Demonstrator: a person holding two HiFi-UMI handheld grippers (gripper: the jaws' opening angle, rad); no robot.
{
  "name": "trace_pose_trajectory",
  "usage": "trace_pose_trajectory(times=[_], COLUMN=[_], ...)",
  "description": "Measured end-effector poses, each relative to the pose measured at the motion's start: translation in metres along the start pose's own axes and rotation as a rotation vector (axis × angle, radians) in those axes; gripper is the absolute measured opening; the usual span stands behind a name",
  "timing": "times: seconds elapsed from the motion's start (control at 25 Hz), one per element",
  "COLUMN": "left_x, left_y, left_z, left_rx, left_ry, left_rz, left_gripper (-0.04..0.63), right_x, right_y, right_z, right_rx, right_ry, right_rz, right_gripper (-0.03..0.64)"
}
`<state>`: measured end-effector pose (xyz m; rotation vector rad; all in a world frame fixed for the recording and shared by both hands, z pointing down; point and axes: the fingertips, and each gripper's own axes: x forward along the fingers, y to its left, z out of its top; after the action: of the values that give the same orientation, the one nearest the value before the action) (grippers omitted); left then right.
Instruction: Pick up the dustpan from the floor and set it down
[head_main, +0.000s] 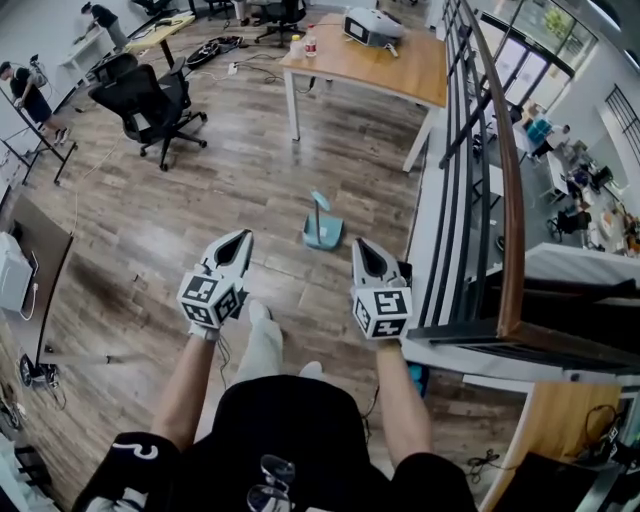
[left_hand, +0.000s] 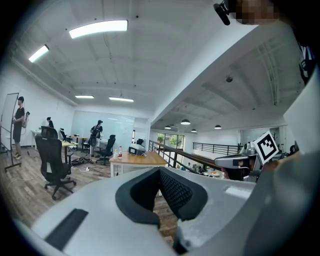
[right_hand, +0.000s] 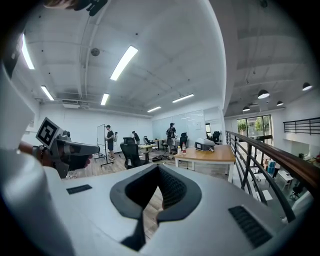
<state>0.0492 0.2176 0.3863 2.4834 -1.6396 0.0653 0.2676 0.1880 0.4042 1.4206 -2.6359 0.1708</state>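
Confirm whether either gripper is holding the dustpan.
No, the dustpan sits on the floor, ahead of the left gripper and right gripper.

Wooden table (head_main: 375, 65) cropped by head view's top edge; small items (head_main: 311, 45) on it too tiny to identify; distant figure (right_hand: 109, 141) by whiteboard indistinct.

The dustpan (head_main: 323, 232) looks like smooth teal plastic, on a floor (head_main: 150, 220) of matt, grained wood planks. The table (head_main: 390, 70) top is pale wood; the handrail (head_main: 513, 250) is glossy wood.
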Motion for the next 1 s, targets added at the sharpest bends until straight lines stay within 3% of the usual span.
trace_pose_trajectory(times=[0.32, 1.0], left_x=[0.070, 0.227], left_y=[0.042, 0.199], left_z=[0.001, 0.035], left_rx=[-0.026, -0.064], left_ry=[0.004, 0.046], left_rz=[-0.064, -0.224], left_gripper=[-0.003, -0.003], right_x=[0.061, 0.256], right_y=[-0.023, -0.039], right_z=[0.001, 0.042], right_rx=[0.002, 0.009], right_ry=[0.023, 0.065], right_rz=[-0.053, -0.186], right_gripper=[-0.008, -0.008])
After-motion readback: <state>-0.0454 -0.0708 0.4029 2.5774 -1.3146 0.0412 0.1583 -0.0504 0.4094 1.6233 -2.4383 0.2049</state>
